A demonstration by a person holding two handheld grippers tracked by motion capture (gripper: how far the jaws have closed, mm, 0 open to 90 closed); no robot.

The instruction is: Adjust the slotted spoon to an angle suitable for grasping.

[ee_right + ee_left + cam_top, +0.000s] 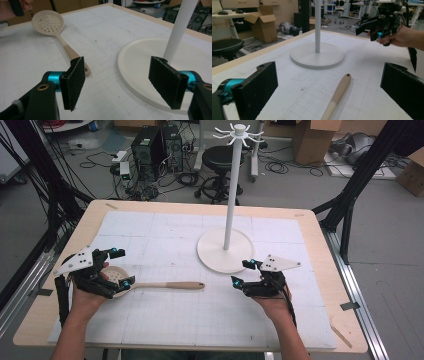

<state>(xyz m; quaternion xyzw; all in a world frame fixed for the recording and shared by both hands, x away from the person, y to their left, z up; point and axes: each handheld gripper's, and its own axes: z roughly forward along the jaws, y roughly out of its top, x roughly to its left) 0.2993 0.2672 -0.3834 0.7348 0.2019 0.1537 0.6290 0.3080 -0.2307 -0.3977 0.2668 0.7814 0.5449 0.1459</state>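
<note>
1. My left fingers (pixel 267 85) stand wide apart and hold nothing; looking along them, the spoon (pixel 150 283) handle runs out between them, lying flat on the counter (pixel 165 320)
2. My right fingers (pixel 75 80) are also spread wide and empty, with the handle's tip and its small hole just beyond one pad and the stand (pixel 150 65) base beyond the other
3. The spoon is a slotted one: its round holed bowl lies under my left gripper (pixel 121 268) in the high view, and its handle points toward my right gripper (pixel 244 272), stopping a little short of it
4. I judge the step to be the approach to a pick-up, with no grasp made yet; the hooks at the top of the stand suggest hanging the spoon by its hole
5. Next, I think, my left fingers must come down astride the handle near the bowl and close squarely, so it does not roll or tip
6. My left hand (pixel 87 295) reaches in from the near left edge, gripper low and aimed across the counter; my right hand (pixel 272 302) hovers near the front of the stand base, gripper pointing toward the spoon
</note>
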